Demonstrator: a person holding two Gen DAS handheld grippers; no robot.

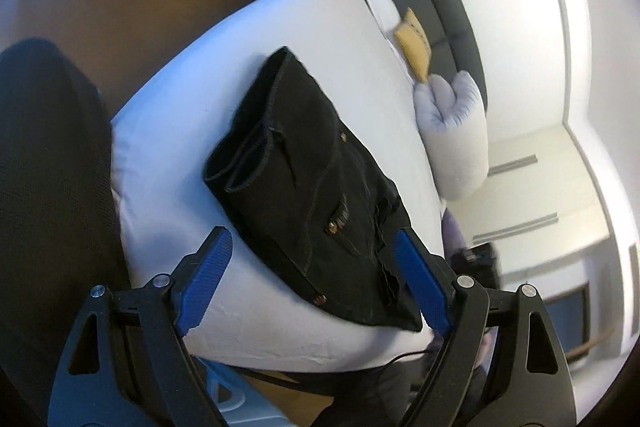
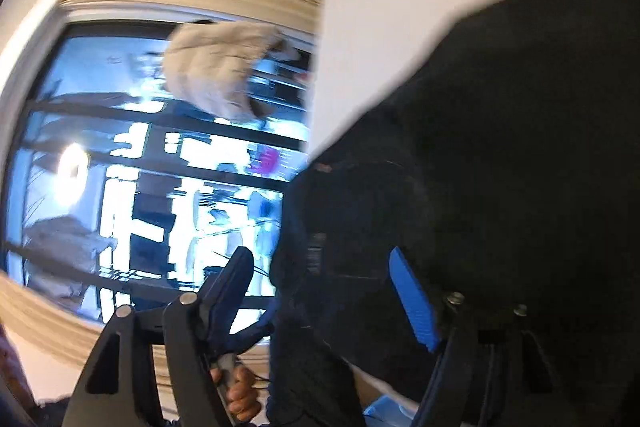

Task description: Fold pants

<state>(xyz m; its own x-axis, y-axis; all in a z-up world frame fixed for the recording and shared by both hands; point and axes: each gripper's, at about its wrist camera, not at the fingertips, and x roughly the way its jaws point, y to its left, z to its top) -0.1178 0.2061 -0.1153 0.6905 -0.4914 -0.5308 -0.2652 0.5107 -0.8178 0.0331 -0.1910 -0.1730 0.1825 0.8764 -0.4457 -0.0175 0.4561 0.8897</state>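
Pants (image 1: 308,187) black, folded, no legible label

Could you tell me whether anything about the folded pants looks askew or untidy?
The pants lie folded but diagonal across the white cushion, one corner overhanging its near edge by the left gripper.

You had the folded pants (image 1: 308,183) lying on the cushion (image 1: 168,163), toward its right half. Your left gripper (image 1: 312,267) hung over the cushion's near edge, its right finger (image 1: 420,283) at the pants' near right corner, its left finger (image 1: 204,279) over bare cushion. Behind the cushion lay a small pillow (image 1: 414,43), with a rolled bundle (image 1: 456,131) to the cushion's right. Your right gripper (image 2: 324,291) had the pants (image 2: 500,167) draped before it, a window (image 2: 140,167) to their left.
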